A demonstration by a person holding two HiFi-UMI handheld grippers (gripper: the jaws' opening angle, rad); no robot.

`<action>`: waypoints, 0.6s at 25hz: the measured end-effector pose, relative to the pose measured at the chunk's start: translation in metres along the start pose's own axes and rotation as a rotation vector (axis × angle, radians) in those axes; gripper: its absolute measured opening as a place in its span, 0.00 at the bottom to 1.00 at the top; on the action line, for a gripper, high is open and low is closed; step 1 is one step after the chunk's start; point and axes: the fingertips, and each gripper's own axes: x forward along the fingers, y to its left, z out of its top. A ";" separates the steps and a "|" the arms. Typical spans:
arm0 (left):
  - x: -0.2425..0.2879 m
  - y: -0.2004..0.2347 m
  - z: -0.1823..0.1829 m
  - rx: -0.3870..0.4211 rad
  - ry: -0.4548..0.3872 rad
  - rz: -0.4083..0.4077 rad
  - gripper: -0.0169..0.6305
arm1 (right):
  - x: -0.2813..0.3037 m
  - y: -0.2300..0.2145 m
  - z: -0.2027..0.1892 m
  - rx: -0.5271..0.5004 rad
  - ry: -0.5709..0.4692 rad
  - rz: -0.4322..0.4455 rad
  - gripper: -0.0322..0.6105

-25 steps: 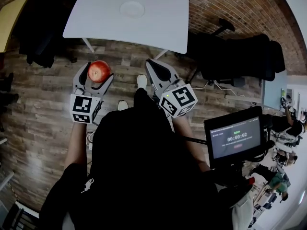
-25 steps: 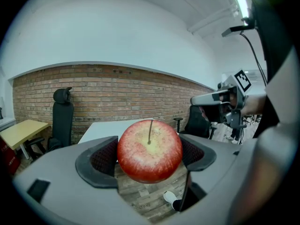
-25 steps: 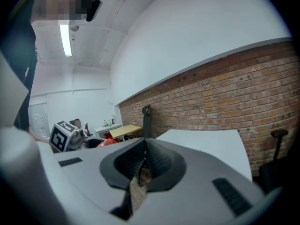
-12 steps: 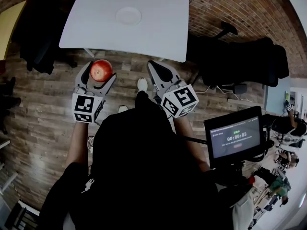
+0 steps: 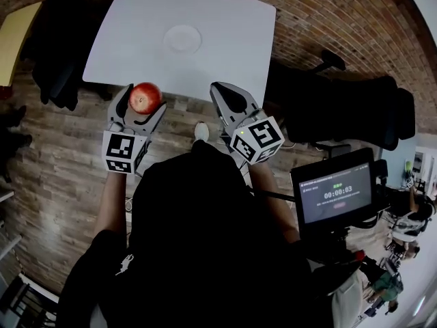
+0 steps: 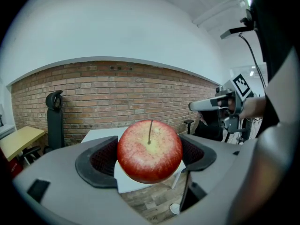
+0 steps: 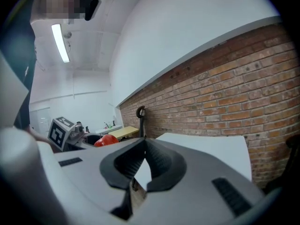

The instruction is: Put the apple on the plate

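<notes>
A red apple [image 5: 144,98] sits between the jaws of my left gripper [image 5: 139,106], which is shut on it in the air at the near edge of the white table [image 5: 232,46]. In the left gripper view the apple [image 6: 150,150] fills the middle, stem towards the camera, with both pads pressed to its sides. A small white plate [image 5: 182,38] lies on the table, beyond the apple and a little to the right. My right gripper [image 5: 224,93] is shut on nothing at the table's near edge; its tips [image 7: 144,146] meet.
Black office chairs [image 5: 341,94] stand right of the table, and a dark chair with clothing [image 5: 58,53] stands left of it. A screen with a timer [image 5: 334,197] is at my right. A yellow table [image 5: 17,36] is far left. The floor is wood planks.
Both grippers and the apple have come closer to the table, from over the floor to its near edge. The left gripper's hold on the apple is unchanged.
</notes>
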 end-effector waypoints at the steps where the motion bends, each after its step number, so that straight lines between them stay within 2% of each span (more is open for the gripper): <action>1: 0.006 0.001 0.003 -0.001 0.001 0.010 0.65 | 0.005 -0.007 0.003 -0.002 0.000 0.011 0.06; 6: 0.005 0.005 0.005 -0.003 0.002 0.049 0.65 | 0.016 -0.009 0.014 -0.025 -0.014 0.062 0.06; 12: 0.004 0.010 0.007 0.008 0.005 0.052 0.65 | 0.021 -0.006 0.018 -0.027 -0.024 0.068 0.06; 15: 0.046 -0.008 0.021 0.015 0.018 0.030 0.65 | 0.015 -0.052 0.017 -0.004 -0.014 0.057 0.06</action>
